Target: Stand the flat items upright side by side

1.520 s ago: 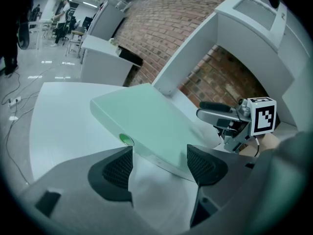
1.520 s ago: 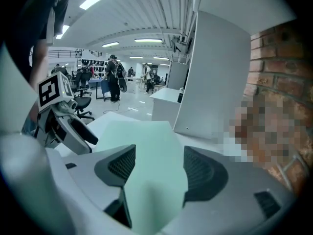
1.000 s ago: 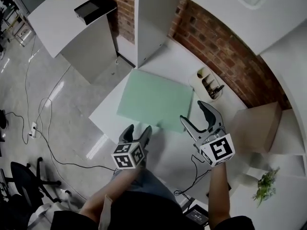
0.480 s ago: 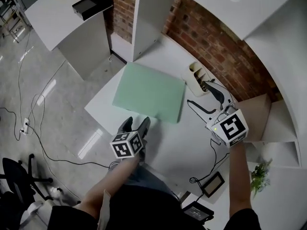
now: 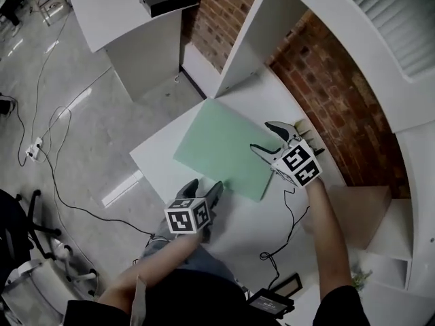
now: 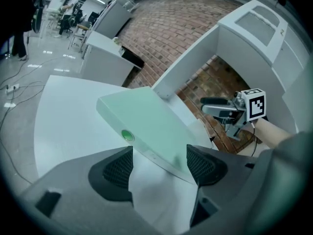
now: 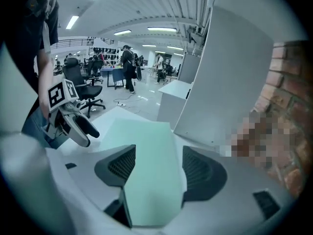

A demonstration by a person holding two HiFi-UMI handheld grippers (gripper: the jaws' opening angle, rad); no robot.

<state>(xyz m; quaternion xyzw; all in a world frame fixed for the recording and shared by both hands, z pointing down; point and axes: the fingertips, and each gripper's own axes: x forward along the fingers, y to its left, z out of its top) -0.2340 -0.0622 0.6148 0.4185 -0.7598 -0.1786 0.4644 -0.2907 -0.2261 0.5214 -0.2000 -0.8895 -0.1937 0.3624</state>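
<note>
Case (image 5: 228, 148), pale green, flat and rectangular, the only flat item I can see: it lies face-down-flat on the white table (image 5: 160, 156), in front of the white shelf bay (image 5: 255, 43) with the brick wall behind, nothing stood up yet. Its longer sides look to be the one facing me and the one toward the brick; the short ends point left and right. My left gripper (image 5: 204, 187) sits just off the near long side, tongs released, the edge with the small green dot (image 6: 127, 135) lying just ahead of the pads (image 6: 115, 168) and not pinched. My right gripper (image 5: 259, 135) is over the right-hand end, also released, green surface showing between its two pads (image 7: 120, 164); whether it touches the case I cannot tell. Judgement: right hand is the nearer, already above the case; left is beside it. To tip the case up onto a long edge, one tong must get under or across an edge first.
</note>
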